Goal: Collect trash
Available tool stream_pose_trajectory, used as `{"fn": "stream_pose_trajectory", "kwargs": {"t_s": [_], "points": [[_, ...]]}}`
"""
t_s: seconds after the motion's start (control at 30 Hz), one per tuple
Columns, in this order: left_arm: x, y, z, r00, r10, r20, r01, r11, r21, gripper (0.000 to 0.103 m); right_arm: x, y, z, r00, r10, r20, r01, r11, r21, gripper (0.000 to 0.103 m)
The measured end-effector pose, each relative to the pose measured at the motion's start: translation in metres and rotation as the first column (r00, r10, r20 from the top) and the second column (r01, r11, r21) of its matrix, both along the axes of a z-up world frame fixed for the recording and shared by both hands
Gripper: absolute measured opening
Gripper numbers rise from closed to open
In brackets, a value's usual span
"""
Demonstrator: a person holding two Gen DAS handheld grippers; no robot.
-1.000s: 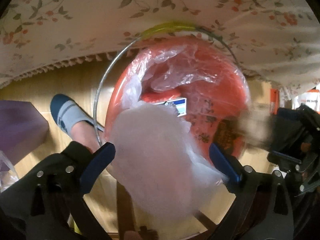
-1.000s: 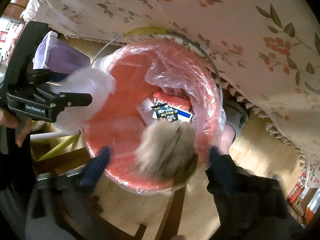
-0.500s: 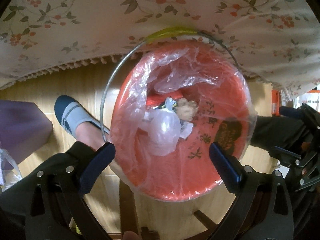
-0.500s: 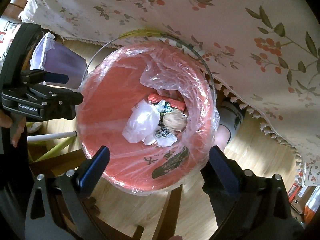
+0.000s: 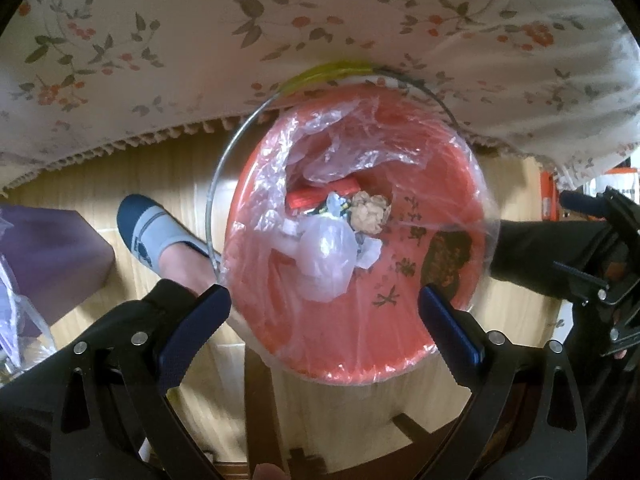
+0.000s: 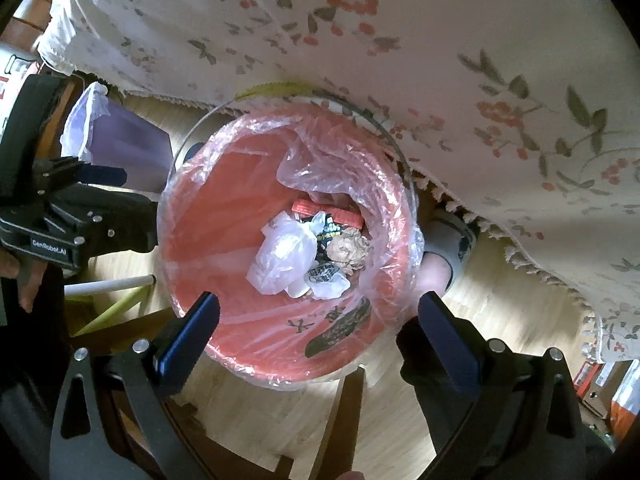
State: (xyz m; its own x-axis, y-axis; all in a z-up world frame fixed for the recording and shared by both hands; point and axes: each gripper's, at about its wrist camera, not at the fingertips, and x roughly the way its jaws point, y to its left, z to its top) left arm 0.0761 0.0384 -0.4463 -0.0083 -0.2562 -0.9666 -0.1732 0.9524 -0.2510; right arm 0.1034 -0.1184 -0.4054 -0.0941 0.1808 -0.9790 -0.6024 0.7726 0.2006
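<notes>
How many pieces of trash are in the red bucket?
About 5 visible: white plastic bag in the middle, brown crumpled paper beside it, red packet behind, dark wrapper between, white printed wrapper in front. More may be hidden underneath.

Right gripper point(image 6: 318, 314) spread wide above the red bin point(image 6: 224, 184)

A white plastic bag point(image 6: 282, 256) and crumpled paper point(image 6: 348, 250) lie inside, just ahead of the fingertips.

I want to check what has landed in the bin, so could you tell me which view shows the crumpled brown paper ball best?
The left wrist view: the crumpled brown paper ball lies nearly whole on the bottom of the red bucket, beside the white plastic bag. The right wrist view shows the ball too, but in shadow, smaller and partly overlapped by wrappers.
</notes>
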Motion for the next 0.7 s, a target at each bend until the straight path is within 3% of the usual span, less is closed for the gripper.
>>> {"fn": "stream_pose_trajectory", "kwargs": {"t_s": [0.7], "points": [[-0.016, -0.008, 0.073, 0.997, -0.047, 0.062, 0.047, 0.999, -0.005, 0.097, -0.015, -0.012, 0.072, 0.998, -0.004, 0.057, 0.003, 1.0, 0.02, 0.098]]}}
